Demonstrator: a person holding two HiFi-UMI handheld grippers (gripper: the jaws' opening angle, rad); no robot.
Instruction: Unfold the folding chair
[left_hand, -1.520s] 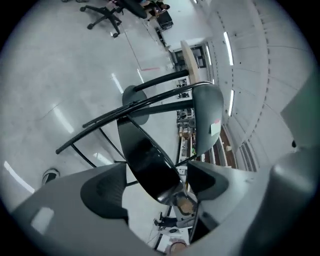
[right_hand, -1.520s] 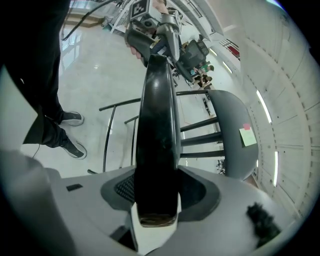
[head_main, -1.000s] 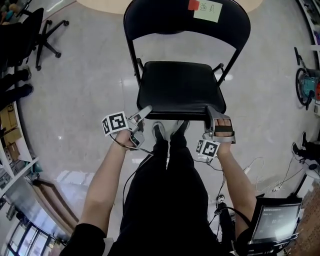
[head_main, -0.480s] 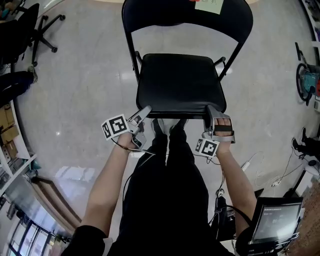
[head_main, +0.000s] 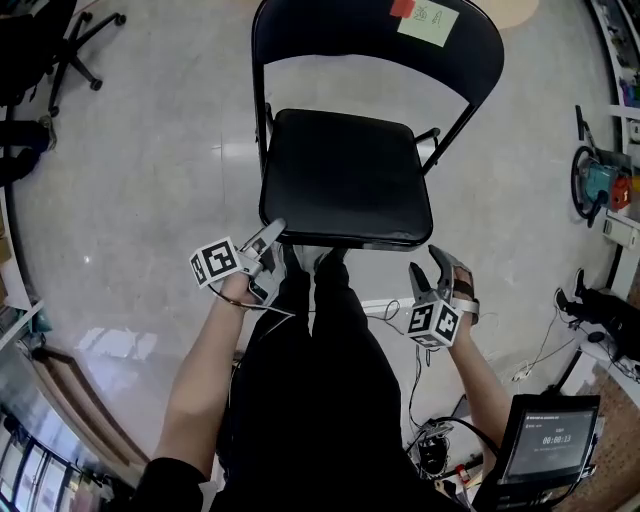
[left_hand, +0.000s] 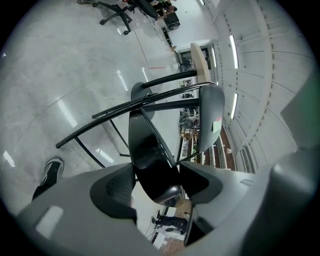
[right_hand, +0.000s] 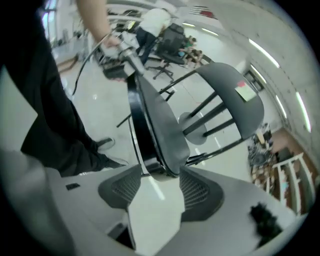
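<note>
The black folding chair stands open on the pale floor, its seat (head_main: 345, 175) level and its backrest (head_main: 380, 40) upright with a green note stuck on it. My left gripper (head_main: 272, 235) is at the seat's front left corner. Its jaws are closing with the seat edge (left_hand: 150, 150) between them, and the pads do not press on it. My right gripper (head_main: 428, 262) hangs a little in front of the seat's front right corner, jaws opening and nothing between them. The right gripper view looks along the seat edge (right_hand: 160, 125) toward the left gripper (right_hand: 120, 47).
The person's legs and shoes (head_main: 320, 262) stand right at the seat's front edge. Rolling office chairs (head_main: 60, 40) stand at the far left. A monitor (head_main: 545, 450) and cables (head_main: 540, 350) lie at the lower right, with equipment (head_main: 600, 185) along the right side.
My right gripper has let go of the seat's front right corner, drawn back toward the person and rolled. The left gripper stays at the front left corner, its jaws narrower.
</note>
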